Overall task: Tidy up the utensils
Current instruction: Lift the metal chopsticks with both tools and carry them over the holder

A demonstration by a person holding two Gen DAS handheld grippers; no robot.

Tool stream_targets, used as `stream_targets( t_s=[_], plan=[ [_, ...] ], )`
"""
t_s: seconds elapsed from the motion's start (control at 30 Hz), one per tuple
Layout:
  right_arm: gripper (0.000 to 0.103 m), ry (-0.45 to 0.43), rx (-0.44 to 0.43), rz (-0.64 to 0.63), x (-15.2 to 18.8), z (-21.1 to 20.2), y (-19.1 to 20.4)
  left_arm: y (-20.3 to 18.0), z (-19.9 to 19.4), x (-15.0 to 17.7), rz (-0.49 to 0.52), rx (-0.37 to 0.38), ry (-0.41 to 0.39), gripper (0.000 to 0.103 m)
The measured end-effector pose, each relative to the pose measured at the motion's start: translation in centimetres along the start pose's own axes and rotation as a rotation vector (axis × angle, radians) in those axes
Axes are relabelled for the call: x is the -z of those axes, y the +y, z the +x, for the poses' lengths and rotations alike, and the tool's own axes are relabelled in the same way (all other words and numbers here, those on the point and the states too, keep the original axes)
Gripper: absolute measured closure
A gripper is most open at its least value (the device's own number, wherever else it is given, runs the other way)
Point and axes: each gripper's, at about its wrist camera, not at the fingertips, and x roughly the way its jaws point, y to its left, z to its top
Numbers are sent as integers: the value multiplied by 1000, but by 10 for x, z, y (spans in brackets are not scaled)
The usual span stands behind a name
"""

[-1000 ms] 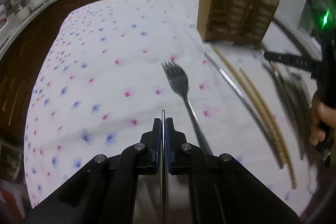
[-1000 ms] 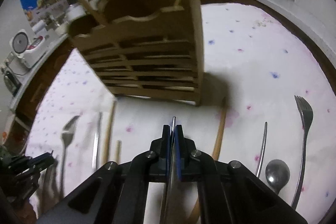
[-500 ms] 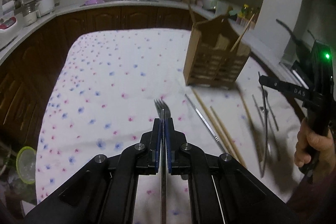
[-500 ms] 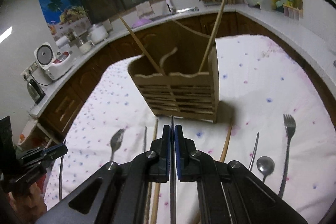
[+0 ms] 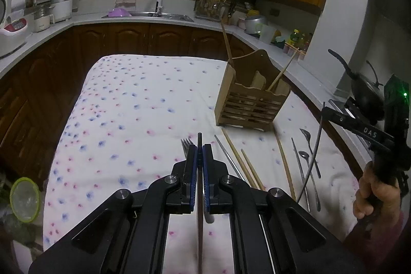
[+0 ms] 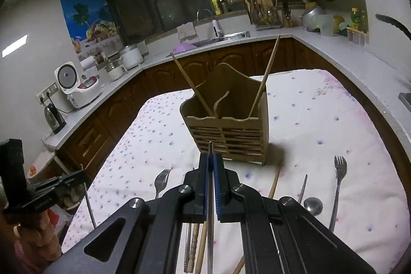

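Note:
My left gripper (image 5: pixel 199 148) is shut on a thin metal utensil (image 5: pixel 199 197) that runs edge-on between its pads, lifted above the flowered tablecloth (image 5: pixel 133 120). My right gripper (image 6: pixel 210 158) is shut on another thin metal utensil (image 6: pixel 210 209); in the left wrist view that piece (image 5: pixel 314 153) hangs curved below it. The wooden utensil caddy (image 6: pixel 228 132) stands ahead of both and holds two wooden chopsticks (image 6: pixel 264 78). On the cloth lie forks (image 6: pixel 339 171), a spoon (image 6: pixel 312 204), wooden chopsticks (image 5: pixel 240 158) and a metal one (image 5: pixel 228 158).
Dark wooden cabinets and a pale countertop (image 5: pixel 133 19) curve round the table, with rice cookers (image 6: pixel 77 86), a sink (image 5: pixel 154 14) and bottles. A black pan (image 5: pixel 364 91) sits at the right. A green-rimmed container (image 5: pixel 24 199) lies left of the table.
Both grippers have risen and pulled back from the table with their utensils still pinched. The caddy and the utensils on the cloth now look smaller and lower; more of the kitchen shows.

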Motion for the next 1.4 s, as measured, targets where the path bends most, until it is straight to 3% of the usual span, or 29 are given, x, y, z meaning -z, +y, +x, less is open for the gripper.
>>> stream_targets(
  t_s=[0.6,1.1,1.4],
  plan=[
    [99,-88,3,-5,-17,-27,-4,-9,-34,-30,-27,37,-165,100],
    [99,-143,19,2,-35,-36,-16,-32,-27,-72,-38,71,-281,100],
    [99,-201,27,4,-62,-41,-22,-46,-19,-104,-21,75,-349,100]
  ],
)
